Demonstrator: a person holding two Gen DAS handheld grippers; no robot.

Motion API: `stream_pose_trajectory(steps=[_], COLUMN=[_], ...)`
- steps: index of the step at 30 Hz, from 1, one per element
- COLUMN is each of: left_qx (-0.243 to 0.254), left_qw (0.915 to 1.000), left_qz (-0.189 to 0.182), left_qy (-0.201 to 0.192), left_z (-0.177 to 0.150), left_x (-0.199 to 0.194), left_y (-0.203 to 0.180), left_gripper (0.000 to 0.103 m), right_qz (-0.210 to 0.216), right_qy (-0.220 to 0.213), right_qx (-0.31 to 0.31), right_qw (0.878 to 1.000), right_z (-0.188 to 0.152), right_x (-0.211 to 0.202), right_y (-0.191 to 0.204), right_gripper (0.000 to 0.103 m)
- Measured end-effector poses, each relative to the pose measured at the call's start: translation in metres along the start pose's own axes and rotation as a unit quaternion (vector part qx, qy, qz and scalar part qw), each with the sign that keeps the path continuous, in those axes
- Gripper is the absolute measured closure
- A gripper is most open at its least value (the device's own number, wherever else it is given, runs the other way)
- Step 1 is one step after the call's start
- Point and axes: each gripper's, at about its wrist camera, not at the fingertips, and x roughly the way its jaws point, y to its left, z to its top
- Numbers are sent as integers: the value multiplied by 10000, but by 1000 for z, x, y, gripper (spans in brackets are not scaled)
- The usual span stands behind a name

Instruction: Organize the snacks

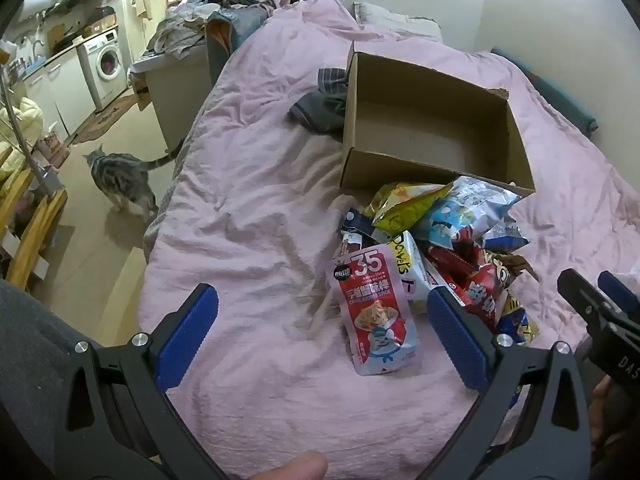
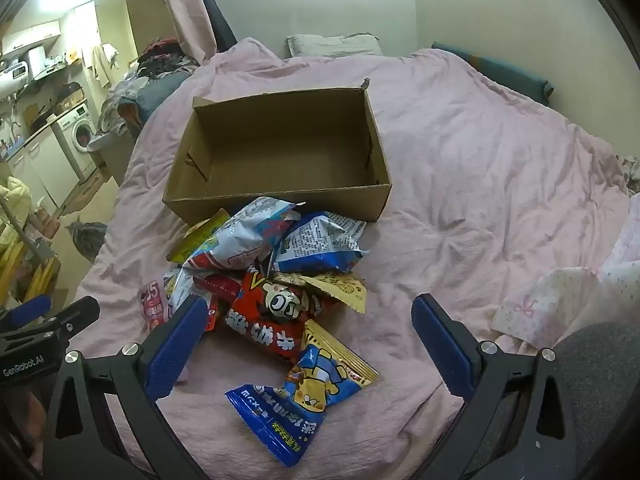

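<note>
Hovering over the bed, I hold both tongs with jaws spread wide and nothing between them: my left gripper [image 1: 322, 334] above the red-and-white stick pouch [image 1: 374, 312], my right gripper [image 2: 306, 340] above the blue bear packet [image 2: 316, 396]. The snack pile [image 2: 272, 264] lies heaped just in front of the cardboard box [image 2: 276, 200], which stands open and bare inside. These bags look light, crinkly and slick, some puffed with air, so I would pinch a flat sealed edge rather than the belly. The pink quilt [image 2: 480, 184] beneath is soft and rumpled and will give under pressure. Beyond the bed's edge, a tabby cat [image 1: 120, 180] stands on the floor, near a washing machine [image 1: 106, 64].
</note>
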Motion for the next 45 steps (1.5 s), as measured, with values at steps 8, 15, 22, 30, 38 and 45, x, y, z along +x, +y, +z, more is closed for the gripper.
stream_pose_trajectory(steps=[8, 15, 22, 30, 38, 45], left_qx=[-60, -77, -85, -105, -125, -115], left_qw=[9999, 9999, 9999, 9999, 9999, 9999], left_qz=[-90, -114, -110, -112, -108, -112], left_qy=[0, 3, 8, 30, 34, 29], left_z=[3, 2, 3, 2, 1, 1], left_x=[-2, -3, -1, -1, 0, 0], left_y=[1, 2, 3, 3, 3, 3], left_gripper=[0, 0, 0, 0, 0, 0], right_qz=[28, 22, 2, -1, 5, 4], right_qy=[-8, -8, -25, -29, -24, -24], right_qx=[26, 35, 1, -8, -15, -25], right_qw=[10000, 10000, 10000, 10000, 10000, 10000], right_z=[0, 1, 0, 0, 0, 0], right_x=[-1, 0, -1, -2, -2, -1], right_y=[0, -1, 1, 2, 3, 3], right_gripper=[0, 0, 0, 0, 0, 0])
